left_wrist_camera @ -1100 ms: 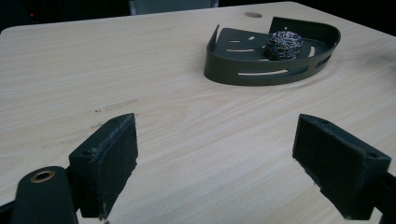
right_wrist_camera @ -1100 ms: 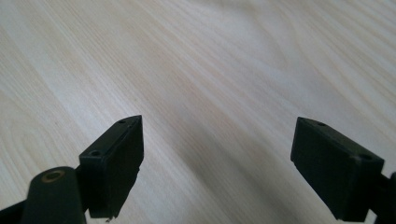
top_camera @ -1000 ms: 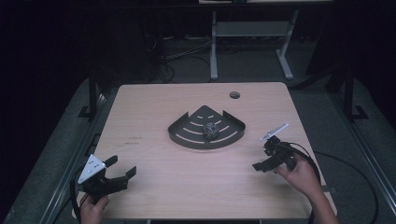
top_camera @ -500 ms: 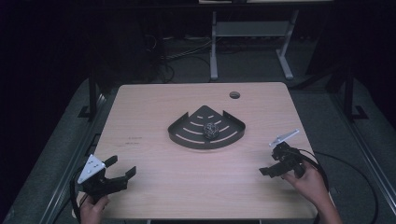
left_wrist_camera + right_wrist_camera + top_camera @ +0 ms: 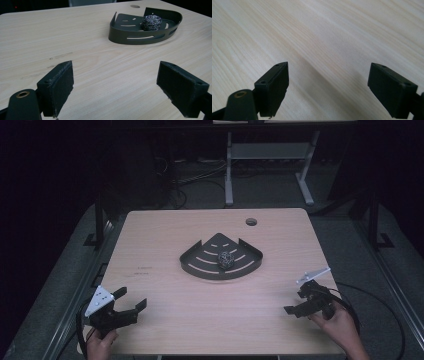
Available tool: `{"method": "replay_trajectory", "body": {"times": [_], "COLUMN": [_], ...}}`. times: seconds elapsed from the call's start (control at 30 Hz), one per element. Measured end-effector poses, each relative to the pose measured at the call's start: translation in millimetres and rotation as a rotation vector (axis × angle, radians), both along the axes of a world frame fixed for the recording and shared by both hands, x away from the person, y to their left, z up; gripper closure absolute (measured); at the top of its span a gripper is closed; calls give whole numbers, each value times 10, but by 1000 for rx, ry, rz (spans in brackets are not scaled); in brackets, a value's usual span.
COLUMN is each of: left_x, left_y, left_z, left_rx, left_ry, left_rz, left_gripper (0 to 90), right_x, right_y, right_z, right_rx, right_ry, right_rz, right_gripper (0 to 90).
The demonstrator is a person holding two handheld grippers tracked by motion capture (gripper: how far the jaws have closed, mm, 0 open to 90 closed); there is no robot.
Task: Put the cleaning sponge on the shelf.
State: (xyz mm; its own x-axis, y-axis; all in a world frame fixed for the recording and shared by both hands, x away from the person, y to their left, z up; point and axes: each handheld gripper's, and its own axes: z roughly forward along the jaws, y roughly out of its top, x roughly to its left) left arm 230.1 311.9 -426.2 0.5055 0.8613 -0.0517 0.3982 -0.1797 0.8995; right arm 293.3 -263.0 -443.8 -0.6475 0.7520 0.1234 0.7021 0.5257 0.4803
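Your right gripper (image 5: 300, 306) has moved back toward you, jaws apart; left gripper (image 5: 131, 301) too is apart. One scourer (image 5: 225, 259) sits in one tray (image 5: 200, 270); no readable writing.

This looks like a lab or test room set up for recording, not a home. A plain pale wood counter (image 5: 165, 245) stands alone in the middle of the frame on a dark grey carpeted floor (image 5: 65, 270), with a round cable hole (image 5: 251, 221) near its far edge. The surroundings are unlit and nearly black. At the upper middle of the frame, loose cables (image 5: 195, 182) lie tangled on the floor, and the grey metal legs of another desk (image 5: 229, 170) rise beside them. Dark metal rails (image 5: 75, 305) run along the counter's left and right sides, like a rig frame.
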Motion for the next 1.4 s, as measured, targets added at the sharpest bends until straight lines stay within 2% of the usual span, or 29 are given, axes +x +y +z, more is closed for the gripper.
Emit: {"method": "replay_trajectory", "body": {"times": [1.4], "left_x": [7], "left_y": [-15], "left_z": [-19], "left_rx": [10], "left_ry": [8], "left_rz": [-1], "left_gripper": [133], "right_x": [-573], "right_y": [-314], "right_z": [-136], "right_rx": [26], "right_ry": [-37], "right_rz": [-78], "right_gripper": [167]}}
